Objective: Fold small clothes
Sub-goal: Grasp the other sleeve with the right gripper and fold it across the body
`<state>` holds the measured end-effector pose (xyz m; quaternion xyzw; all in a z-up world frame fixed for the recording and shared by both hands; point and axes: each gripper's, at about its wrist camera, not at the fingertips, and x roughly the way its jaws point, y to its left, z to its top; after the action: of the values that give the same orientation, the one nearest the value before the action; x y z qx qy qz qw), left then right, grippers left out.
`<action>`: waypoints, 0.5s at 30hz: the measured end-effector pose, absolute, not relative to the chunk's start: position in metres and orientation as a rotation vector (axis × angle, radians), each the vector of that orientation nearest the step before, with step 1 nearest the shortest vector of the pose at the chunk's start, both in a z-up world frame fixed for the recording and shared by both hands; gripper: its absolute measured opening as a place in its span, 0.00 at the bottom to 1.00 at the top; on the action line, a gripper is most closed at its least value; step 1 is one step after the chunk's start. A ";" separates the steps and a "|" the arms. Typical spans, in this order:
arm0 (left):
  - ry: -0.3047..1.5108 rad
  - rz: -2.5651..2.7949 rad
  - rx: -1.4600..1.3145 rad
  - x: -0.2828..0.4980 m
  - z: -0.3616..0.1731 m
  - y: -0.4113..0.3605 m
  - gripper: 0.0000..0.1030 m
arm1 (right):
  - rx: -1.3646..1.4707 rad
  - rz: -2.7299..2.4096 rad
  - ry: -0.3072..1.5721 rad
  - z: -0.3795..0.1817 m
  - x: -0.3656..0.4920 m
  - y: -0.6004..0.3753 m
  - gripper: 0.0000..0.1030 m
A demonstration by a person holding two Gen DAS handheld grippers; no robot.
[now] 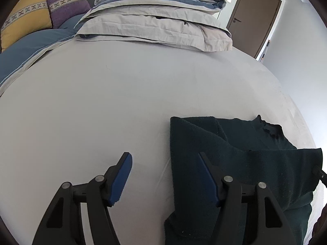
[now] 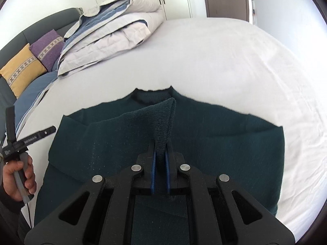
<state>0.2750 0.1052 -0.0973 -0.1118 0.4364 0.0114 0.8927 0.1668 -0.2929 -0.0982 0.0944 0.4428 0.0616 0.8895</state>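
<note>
A dark green sweater (image 2: 214, 143) is spread flat on the near part of a bed covered by a pale sheet (image 2: 224, 57). One sleeve cuff (image 2: 165, 120) is lifted up over the middle of the sweater. The cuff is pinched tight between the pressed-together blue pads of the right gripper (image 2: 161, 155).

The left gripper (image 1: 165, 163) is held with its fingers spread apart, and nothing is caught between them. One finger is seen over the bare sheet and the other over the left edge of the sweater. A hand (image 2: 20, 175) is seen at the left side, wrapped around that gripper's handle.

Further back, a folded duvet (image 2: 110, 32) is piled up, and a yellow cushion (image 2: 20, 69) and a purple cushion (image 2: 48, 47) are propped beside it.

Things could go wrong from here. Only a small bit of the cuff is held, so it could be lost if it is tugged. The sleeve could be laid down crooked or bunched. The whole sweater could be dragged along if its edge is not pinned.
</note>
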 end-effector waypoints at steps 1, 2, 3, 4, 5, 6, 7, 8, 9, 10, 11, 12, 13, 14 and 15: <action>0.907 0.025 -0.233 0.275 -0.099 0.105 0.65 | 0.199 0.123 0.931 -0.103 0.169 -0.294 0.06; 0.910 0.026 -0.233 0.276 -0.101 0.105 0.65 | 0.210 0.119 0.963 -0.112 0.173 -0.296 0.06; 0.910 0.029 -0.234 0.276 -0.102 0.106 0.65 | 0.219 0.119 1.013 -0.118 0.173 -0.296 0.06; 0.908 0.033 -0.236 0.276 -0.102 0.107 0.65 | 0.224 0.104 1.055 -0.132 0.176 -0.297 0.06; 0.908 0.036 -0.239 0.277 -0.102 0.107 0.65 | 0.230 0.086 1.082 -0.141 0.175 -0.300 0.07; 0.908 0.039 -0.240 0.277 -0.102 0.108 0.65 | 0.261 0.086 1.098 -0.151 0.176 -0.304 0.07; 0.906 0.041 -0.239 0.278 -0.101 0.109 0.65 | 0.300 0.090 1.075 -0.152 0.174 -0.308 0.07; 0.904 0.043 -0.232 0.279 -0.100 0.109 0.65 | 0.339 0.093 1.059 -0.152 0.172 -0.312 0.07; 0.905 0.045 -0.222 0.281 -0.100 0.109 0.65 | 0.357 0.092 1.053 -0.152 0.173 -0.314 0.07; 0.905 0.046 -0.212 0.284 -0.100 0.108 0.65 | 0.359 0.092 1.051 -0.152 0.173 -0.314 0.07; 0.906 0.047 -0.201 0.288 -0.100 0.107 0.65 | 0.350 0.092 1.051 -0.153 0.175 -0.312 0.08; 0.908 0.049 -0.192 0.291 -0.100 0.106 0.65 | 0.334 0.092 1.048 -0.151 0.176 -0.309 0.08; 0.915 0.050 -0.181 0.296 -0.101 0.104 0.65 | 0.321 0.092 1.049 -0.151 0.178 -0.308 0.08; 0.931 0.049 -0.170 0.302 -0.104 0.100 0.65 | 0.315 0.091 1.049 -0.150 0.179 -0.306 0.09; 0.946 0.050 -0.163 0.308 -0.107 0.097 0.65 | 0.315 0.092 1.048 -0.150 0.178 -0.306 0.10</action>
<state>0.3083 0.0974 -0.1074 -0.0784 0.4550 0.0240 0.8867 0.1782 -0.3056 -0.1500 0.1496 0.4979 0.0437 0.8531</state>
